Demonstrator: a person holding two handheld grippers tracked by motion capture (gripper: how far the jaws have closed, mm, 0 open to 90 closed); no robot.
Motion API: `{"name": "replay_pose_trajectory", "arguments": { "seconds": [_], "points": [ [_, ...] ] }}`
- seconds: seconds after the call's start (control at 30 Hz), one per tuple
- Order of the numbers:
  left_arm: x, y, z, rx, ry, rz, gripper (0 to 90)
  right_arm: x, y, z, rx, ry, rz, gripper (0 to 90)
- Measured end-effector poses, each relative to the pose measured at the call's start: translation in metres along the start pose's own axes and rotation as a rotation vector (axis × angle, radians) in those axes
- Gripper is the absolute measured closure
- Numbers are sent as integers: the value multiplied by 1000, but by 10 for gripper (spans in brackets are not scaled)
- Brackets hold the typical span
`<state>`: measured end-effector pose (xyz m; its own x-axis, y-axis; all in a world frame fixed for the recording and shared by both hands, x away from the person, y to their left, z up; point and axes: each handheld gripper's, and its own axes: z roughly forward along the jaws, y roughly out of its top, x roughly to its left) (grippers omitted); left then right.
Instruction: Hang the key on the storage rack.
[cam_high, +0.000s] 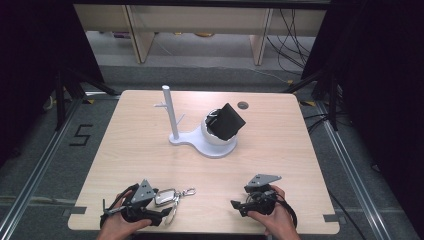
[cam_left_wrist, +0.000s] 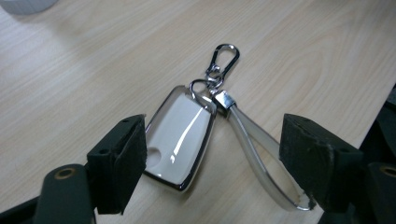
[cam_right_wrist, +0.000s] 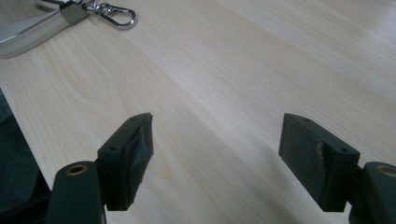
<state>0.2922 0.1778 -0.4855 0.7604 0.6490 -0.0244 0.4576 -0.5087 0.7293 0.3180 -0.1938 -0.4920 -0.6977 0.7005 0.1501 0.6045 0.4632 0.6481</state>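
Note:
A white key fob (cam_left_wrist: 180, 135) with a chrome rim lies flat on the wooden table, joined to a pale strap loop (cam_left_wrist: 261, 154) and a silver carabiner clip (cam_left_wrist: 223, 58). My left gripper (cam_left_wrist: 217, 154) is open, its jaws low on either side of the fob and strap without touching them. From above, the fob (cam_high: 165, 196) sits near the table's front edge, just right of the left gripper (cam_high: 167, 206). My right gripper (cam_high: 237, 205) is open over bare wood (cam_right_wrist: 217, 149), pointing left, and the clip (cam_right_wrist: 116, 16) lies well ahead of it.
A white stand (cam_high: 210, 145) with an upright pegged post (cam_high: 168, 112) is at the table's middle, and its cup holds a tilted black object (cam_high: 227, 121). A round cable hole (cam_high: 243, 105) is near the far edge. The front edge is close under both hands.

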Motion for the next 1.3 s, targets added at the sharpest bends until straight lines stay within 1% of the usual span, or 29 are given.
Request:
{"name": "replay_pose_trajectory", "arguments": {
  "seconds": [0.1,0.17,0.23,0.27,0.3,0.33,0.37,0.4,0.43,0.47,0.5,0.53,0.6,0.63,0.7,0.73,0.8,0.83,0.9,0.93,0.97,1.0,1.03,1.07,1.1,1.17,1.2,1.23,1.3],
  "points": [
    [1,6,-2,-9,5,6,242,0,0,2,4,-2,-21,272],
    [4,13,-2,0,11,35,245,1,0,2,7,1,-19,272],
    [7,22,3,9,-3,32,283,1,2,1,-13,12,-43,273],
    [8,25,6,15,-6,32,293,2,2,2,-31,7,-43,273],
    [8,28,9,27,-12,39,302,2,2,1,-26,8,-33,273],
    [8,31,12,44,-23,46,315,0,1,2,-33,10,-46,273],
    [7,34,15,62,-32,54,326,-2,2,1,-16,18,-62,273],
    [7,38,17,80,-35,58,334,-1,2,-1,-14,6,-48,273],
    [6,42,20,99,-42,67,344,-1,1,1,-43,2,-39,273],
    [5,46,22,123,-48,79,364,-2,2,0,-40,0,-40,273],
    [5,50,25,148,-55,108,389,-1,2,0,-38,1,-39,273],
    [5,55,28,168,-49,117,401,-1,2,-1,-16,3,-41,273],
    [3,62,35,219,-60,151,436,-1,2,1,-21,7,-59,273],
    [4,66,38,244,-65,180,437,1,2,0,-16,12,-43,273],
    [1,70,45,299,-63,191,436,1,3,-1,-15,19,-49,273],
    [1,70,45,299,-63,191,441,1,3,-1,-16,22,-49,273],
    [0,75,54,360,-64,228,455,1,2,0,-21,22,-39,273],
    [1,76,57,367,-66,224,462,0,3,-1,-20,17,-52,273],
    [1,79,60,398,-73,236,486,1,3,-1,-14,22,-29,273],
    [1,80,62,408,-71,245,488,0,3,0,-18,21,-47,273],
    [0,81,64,421,-69,235,495,0,3,0,-18,23,-56,273],
    [1,82,66,430,-68,260,500,0,3,1,-15,25,-55,273],
    [0,83,67,442,-67,248,505,0,2,3,-31,20,-64,273],
    [1,84,68,458,-66,272,525,1,2,3,-25,24,-48,273],
    [1,84,68,458,-66,272,534,2,3,1,-7,28,-53,273],
    [-2,87,73,509,-79,280,547,2,3,3,-11,29,-70,273],
    [-3,88,76,526,-81,297,552,2,3,2,-4,31,-59,273],
    [-3,88,76,526,-81,297,553,2,3,2,-4,31,-59,273],
    [-5,90,83,566,-68,325,569,2,3,3,-15,28,-67,273]
  ]
}}
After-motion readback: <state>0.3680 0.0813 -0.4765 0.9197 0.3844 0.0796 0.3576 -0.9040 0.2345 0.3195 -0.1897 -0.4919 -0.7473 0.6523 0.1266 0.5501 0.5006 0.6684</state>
